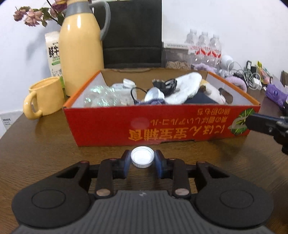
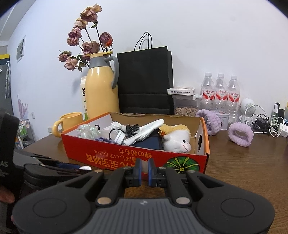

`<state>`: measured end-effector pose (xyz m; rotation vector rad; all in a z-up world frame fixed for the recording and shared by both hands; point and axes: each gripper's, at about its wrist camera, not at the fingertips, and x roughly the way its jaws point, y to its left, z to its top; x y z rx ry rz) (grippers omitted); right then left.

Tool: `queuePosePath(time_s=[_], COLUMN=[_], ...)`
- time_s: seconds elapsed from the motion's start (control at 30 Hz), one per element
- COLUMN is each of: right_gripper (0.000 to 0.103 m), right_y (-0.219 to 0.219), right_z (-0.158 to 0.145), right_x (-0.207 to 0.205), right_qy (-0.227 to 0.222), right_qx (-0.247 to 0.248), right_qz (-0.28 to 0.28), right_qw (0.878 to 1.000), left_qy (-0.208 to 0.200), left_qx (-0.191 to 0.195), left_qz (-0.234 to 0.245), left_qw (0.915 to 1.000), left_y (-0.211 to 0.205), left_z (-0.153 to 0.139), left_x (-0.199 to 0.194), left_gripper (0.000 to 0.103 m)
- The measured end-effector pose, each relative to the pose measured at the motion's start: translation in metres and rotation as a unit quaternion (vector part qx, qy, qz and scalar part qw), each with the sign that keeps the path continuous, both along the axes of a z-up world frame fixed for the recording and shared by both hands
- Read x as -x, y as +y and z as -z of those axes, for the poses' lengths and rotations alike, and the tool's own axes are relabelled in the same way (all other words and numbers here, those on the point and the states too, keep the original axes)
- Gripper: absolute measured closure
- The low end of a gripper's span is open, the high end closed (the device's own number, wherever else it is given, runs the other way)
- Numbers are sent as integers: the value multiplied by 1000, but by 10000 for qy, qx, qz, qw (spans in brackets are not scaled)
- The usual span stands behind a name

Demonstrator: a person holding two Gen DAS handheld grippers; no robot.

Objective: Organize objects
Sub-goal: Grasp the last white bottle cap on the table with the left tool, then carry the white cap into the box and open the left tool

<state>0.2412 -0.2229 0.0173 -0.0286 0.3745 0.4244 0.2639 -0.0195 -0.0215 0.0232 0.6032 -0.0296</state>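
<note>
Left gripper (image 1: pixel 142 159) is clamped on the white bottle cap (image 1: pixel 142 159), blue pads touching both its sides, low over the wooden table (image 1: pixel 45 147) just in front of the red cardboard box (image 1: pixel 162 124). Right gripper (image 2: pixel 144 171) is empty, jaws pinched nearly together, near the box's front wall. Box contents: plush sheep (image 2: pixel 178 138), white glove (image 2: pixel 144 133), cables (image 2: pixel 132 129), crinkled plastic wrap (image 1: pixel 100 97).

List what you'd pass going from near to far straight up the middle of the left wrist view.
left gripper → white bottle cap between its pads → red cardboard box → black paper bag → white wall.
</note>
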Motion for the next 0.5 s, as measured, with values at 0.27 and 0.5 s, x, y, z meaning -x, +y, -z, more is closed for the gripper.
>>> queuePosePath(time_s=[0.27,0.5], right_gripper=[97,97], right_y=[4,25], right_z=[-10,-41], right_x=[3,-15], right_qy=[-224,-598], right_qx=[-37,-2], right_qz=[-58,-167], right_qw=[9997,9981], left_qy=[-599,-1075], left_qx=[93,248], left_qz=[75,-87], left_qw=[9981,9939], left_y=[-7,-5], left_z=[-33,-74], left_x=[18,-6], left_gripper=[74,74])
